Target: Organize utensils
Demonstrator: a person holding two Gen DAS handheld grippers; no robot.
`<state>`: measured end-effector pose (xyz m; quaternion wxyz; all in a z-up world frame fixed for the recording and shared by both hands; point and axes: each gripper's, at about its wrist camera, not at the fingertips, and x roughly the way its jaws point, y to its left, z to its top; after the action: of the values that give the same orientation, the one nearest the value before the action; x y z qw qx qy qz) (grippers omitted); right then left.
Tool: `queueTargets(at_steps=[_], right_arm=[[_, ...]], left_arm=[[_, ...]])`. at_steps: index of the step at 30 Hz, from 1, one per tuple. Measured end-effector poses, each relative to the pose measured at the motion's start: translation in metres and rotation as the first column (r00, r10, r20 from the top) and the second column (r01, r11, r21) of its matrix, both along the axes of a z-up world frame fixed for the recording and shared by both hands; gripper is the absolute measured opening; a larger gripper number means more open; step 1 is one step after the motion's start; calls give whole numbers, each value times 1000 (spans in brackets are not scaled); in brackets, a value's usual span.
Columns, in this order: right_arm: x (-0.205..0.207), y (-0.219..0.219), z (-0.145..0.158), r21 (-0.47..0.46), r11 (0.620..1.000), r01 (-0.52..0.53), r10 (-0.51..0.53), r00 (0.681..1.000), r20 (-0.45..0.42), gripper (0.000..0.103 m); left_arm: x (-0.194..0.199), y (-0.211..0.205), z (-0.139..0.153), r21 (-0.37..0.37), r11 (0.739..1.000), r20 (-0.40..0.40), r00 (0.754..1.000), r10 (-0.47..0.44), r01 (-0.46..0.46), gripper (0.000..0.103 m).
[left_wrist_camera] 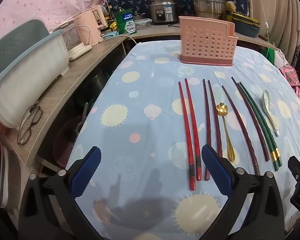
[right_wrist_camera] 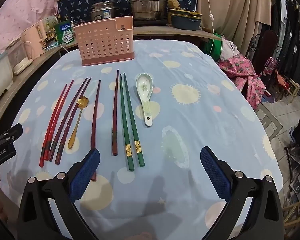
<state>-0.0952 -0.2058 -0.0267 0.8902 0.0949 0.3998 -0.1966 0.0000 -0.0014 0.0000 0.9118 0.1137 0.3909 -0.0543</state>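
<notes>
Left gripper (left_wrist_camera: 151, 172): fingers spread apart, holding nothing, above the near edge of the table (left_wrist_camera: 142, 92).
Right gripper (right_wrist_camera: 150, 172): fingers spread apart, holding nothing.
Holder (right_wrist_camera: 106, 44): pink, perforated, upright, far centre.
Red chopsticks (left_wrist_camera: 190, 130): leftmost pair.
Dark chopsticks (left_wrist_camera: 212, 124): right of the red pair.
Gold spoon (right_wrist_camera: 77, 122): among the dark chopsticks.
Green chopsticks (right_wrist_camera: 130, 124): right of centre.
Ceramic spoon (right_wrist_camera: 145, 96): rightmost, bowl far.

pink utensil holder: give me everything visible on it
The pink utensil holder is a plastic-looking rectangular caddy with rows of round holes in its walls and a darker pink solid base. Its rim steps down at one end, where a small hanging slot shows in the back wall. It stands upright on the blue patterned tablecloth at the far side, beyond the laid-out chopsticks. Nothing shows above its rim; neither tool touches it.
</notes>
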Motion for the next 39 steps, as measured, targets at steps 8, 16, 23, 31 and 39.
queueTargets(at_steps=[8,16,23,31,39], right_arm=[[1,-4,2,12,1000,2,-2,1000,18,96],[8,4,-2,-13,1000,-18,18,1000,-16,96],[14,2,-4,-13,1000,-1,1,1000,-27,96],[21,5,-5,-28,999,-19,18,999,-41,96],[19,6,1,-26,1000,-18,17,999,-42,96]], left_arm=[[5,4,4,-11,1000,-11,1000,-5,5,96],[12,1,1,-20,1000,-28,1000,-1,0,96],[17,-3,-4,-13,1000,-29,1000,-12,12,96],[21,-2,-7,-15,1000,-44,999,-6,5,96],[14,-4,-6,-6,1000,-54,998,-18,17,96]])
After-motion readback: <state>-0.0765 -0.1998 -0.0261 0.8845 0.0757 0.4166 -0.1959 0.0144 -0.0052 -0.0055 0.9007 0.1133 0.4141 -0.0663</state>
